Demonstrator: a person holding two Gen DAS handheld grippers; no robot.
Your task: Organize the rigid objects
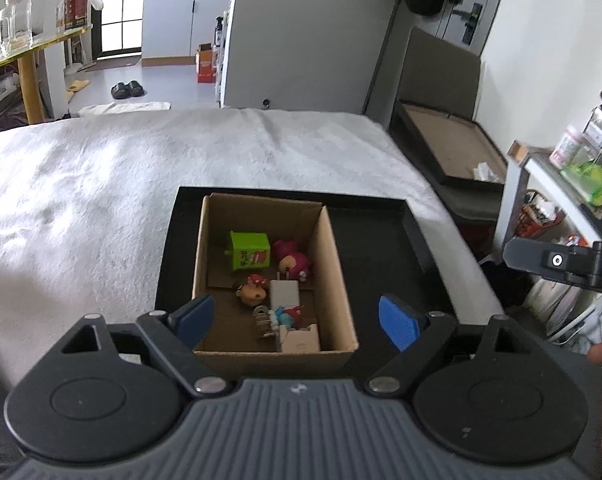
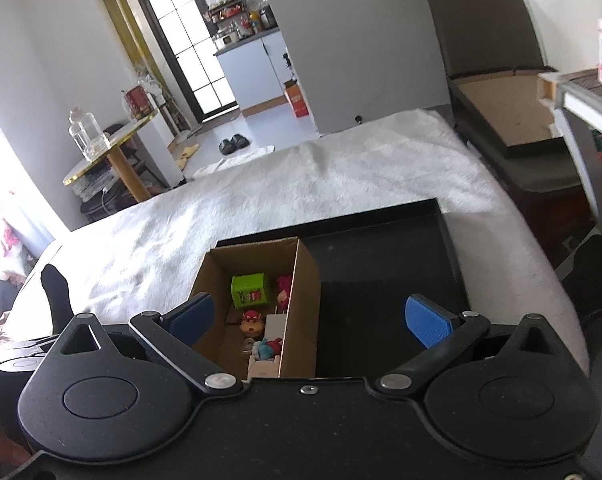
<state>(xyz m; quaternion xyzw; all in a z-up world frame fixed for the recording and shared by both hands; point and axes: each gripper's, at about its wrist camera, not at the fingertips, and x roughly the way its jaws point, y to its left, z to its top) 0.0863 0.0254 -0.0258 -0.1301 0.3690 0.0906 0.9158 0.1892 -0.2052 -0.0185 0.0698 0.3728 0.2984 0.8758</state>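
Observation:
An open cardboard box stands in the left half of a black tray on a white blanket. Inside it lie a green cube, a pink bear figure, a small red-capped figure, a white block, a blue-and-red figure and a white piece. My left gripper is open and empty, above the box's near edge. My right gripper is open and empty, over the box's right wall. The green cube also shows in the right wrist view.
The tray's right half is bare. The white blanket covers the bed around the tray. A dark bench with a brown board stands to the right. A shelf with clutter is at far right. The right gripper's body shows at the left view's edge.

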